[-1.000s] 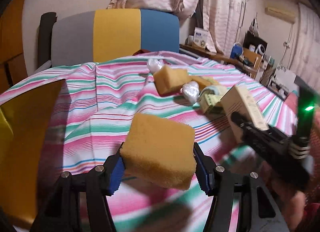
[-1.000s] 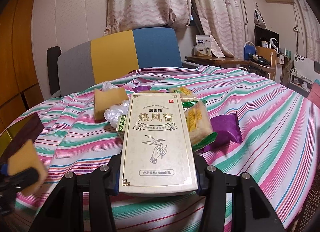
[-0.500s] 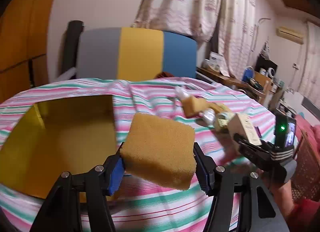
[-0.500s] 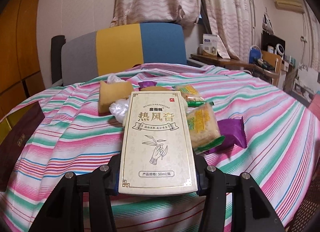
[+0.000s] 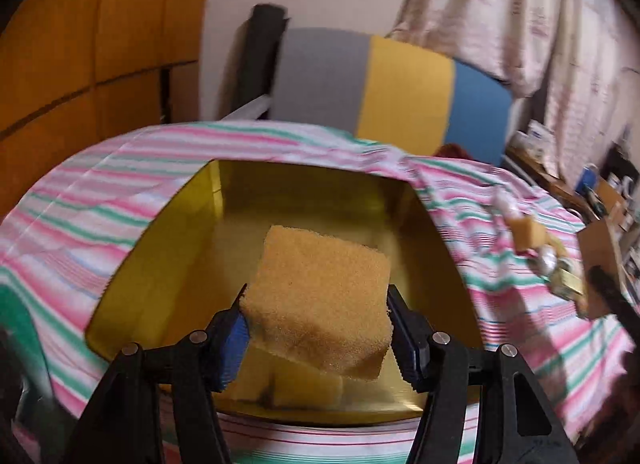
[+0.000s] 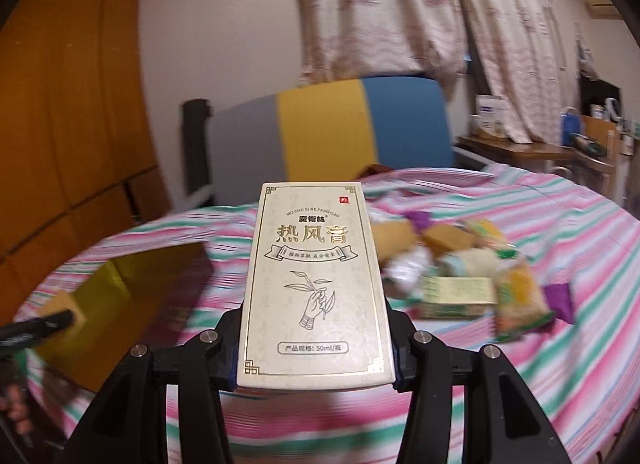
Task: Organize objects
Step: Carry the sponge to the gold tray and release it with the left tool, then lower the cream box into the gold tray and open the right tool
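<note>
Since a second ago the left gripper [image 5: 318,328] has carried its sponge [image 5: 320,300] from over the striped cloth [image 5: 100,216] to above the open gold box [image 5: 168,264] at frame centre; its fingers clamp the sponge's sides. The right gripper [image 6: 316,348] fingers grip the cream carton [image 6: 314,284], upright mid-frame, with the snack pile [image 6: 472,280] at right.

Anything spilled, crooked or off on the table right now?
Nothing spilled. The sponge sits tilted in the left gripper over the gold box; the remaining snack pile lies jumbled on the striped cloth.
</note>
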{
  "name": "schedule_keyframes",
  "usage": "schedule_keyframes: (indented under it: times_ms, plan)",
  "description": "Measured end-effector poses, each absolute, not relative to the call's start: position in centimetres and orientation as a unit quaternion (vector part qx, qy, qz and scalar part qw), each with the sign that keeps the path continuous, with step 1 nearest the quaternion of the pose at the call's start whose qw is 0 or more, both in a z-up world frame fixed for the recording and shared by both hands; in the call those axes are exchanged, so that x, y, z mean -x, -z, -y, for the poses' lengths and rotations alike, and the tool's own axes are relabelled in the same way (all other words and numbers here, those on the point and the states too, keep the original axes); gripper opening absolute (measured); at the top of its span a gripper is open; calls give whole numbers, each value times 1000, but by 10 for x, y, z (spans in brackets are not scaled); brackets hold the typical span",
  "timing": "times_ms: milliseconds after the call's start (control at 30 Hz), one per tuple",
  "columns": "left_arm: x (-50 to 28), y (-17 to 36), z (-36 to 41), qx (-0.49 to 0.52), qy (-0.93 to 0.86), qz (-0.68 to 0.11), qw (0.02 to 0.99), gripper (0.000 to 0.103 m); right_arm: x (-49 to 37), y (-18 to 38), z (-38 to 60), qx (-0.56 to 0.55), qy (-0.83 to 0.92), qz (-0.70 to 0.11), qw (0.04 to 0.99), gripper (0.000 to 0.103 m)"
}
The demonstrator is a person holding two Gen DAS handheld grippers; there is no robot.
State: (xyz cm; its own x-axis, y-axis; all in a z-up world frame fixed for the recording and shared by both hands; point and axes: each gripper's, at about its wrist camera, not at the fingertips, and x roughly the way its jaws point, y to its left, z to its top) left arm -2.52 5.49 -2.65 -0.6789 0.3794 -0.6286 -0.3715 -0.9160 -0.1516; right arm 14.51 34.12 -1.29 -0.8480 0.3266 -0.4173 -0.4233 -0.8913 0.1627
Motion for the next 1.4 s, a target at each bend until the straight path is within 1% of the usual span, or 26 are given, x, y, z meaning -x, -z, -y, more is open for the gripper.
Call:
schedule_keyframes:
  times_ms: [167,333,467,500,567,600,633,700,800,900,1000,1133,1400]
  plan:
    - [42,39,-25,360,-919,16,161,63,-125,-4,-305,189,-966,-118,131,51]
    - [54,49,-10,372,-920,-10,119,63,-102,-14,-267,197,-972,-112,66,51]
    - [59,57,3,384,-918,-12,101,64,-77,-14,-237,219,-969,-117,15,51]
    - [59,57,5,384,-918,-10,98,66,-74,-13,-230,223,-968,-118,6,51]
    - [58,55,10,381,-920,2,92,77,-62,-10,-219,235,-965,-116,-10,51]
    - [57,52,14,374,-922,16,96,88,-58,-8,-215,241,-964,-114,-13,51]
    - [57,49,17,367,-924,29,103,95,-53,-6,-211,248,-962,-111,-16,51]
    - [55,39,22,351,-930,44,97,102,-42,0,-204,263,-958,-111,-25,51]
    - [54,25,32,328,-940,59,76,102,-27,11,-199,290,-949,-121,-34,51]
    - [54,12,48,310,-945,96,53,103,-13,23,-193,317,-938,-134,-42,51]
    - [58,5,62,310,-943,120,25,103,4,36,-186,343,-927,-142,-49,51]
    - [61,1,71,317,-940,127,5,103,25,49,-173,373,-916,-132,-56,51]
    - [56,-3,74,316,-937,147,2,103,47,64,-147,405,-904,-124,-53,52]
